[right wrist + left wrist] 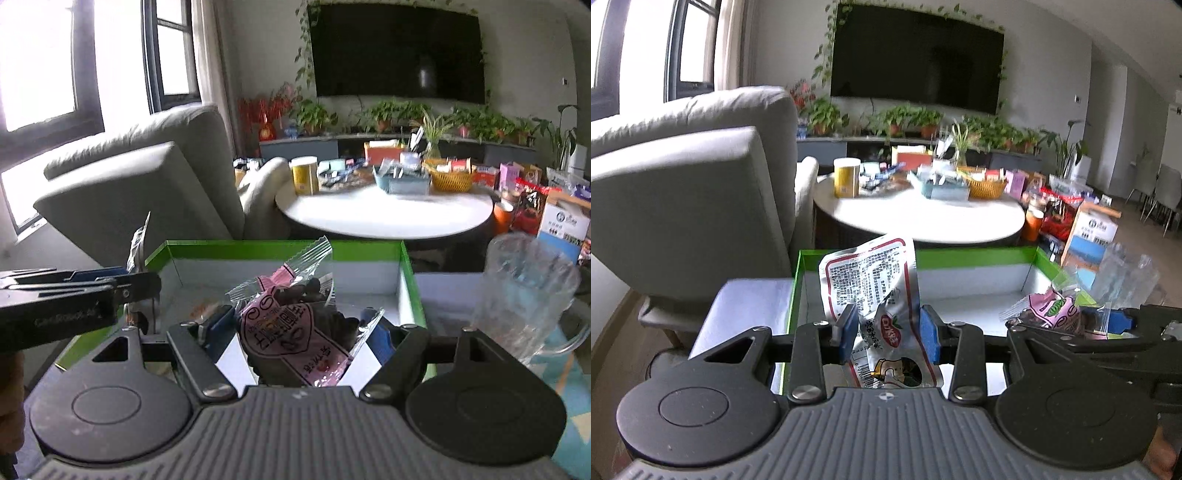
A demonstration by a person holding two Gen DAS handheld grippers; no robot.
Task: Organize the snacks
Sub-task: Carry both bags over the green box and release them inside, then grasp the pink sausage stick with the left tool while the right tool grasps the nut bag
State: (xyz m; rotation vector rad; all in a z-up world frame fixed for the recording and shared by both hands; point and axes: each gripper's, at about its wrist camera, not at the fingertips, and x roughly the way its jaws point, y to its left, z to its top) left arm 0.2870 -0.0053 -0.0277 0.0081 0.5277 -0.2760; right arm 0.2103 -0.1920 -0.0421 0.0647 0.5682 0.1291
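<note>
A green-rimmed white box [975,256] stands open in front of both grippers; it also shows in the right wrist view [280,247]. My left gripper [888,332] is shut on a silver and red snack pouch [871,280], held upright over the box's left part. My right gripper [301,332] is shut on a pink and clear snack packet [291,325] with dark contents, over the box's right part. The right gripper with its packet [1052,312] shows at the right of the left wrist view. The left gripper [144,284] shows side-on at the left of the right wrist view.
A clear glass mug [528,291] stands right of the box. A grey armchair [687,192] is at the left. Beyond is a round white table [919,218] with a yellow can [846,177], baskets and packets. Boxes and bags [1086,225] crowd its right side.
</note>
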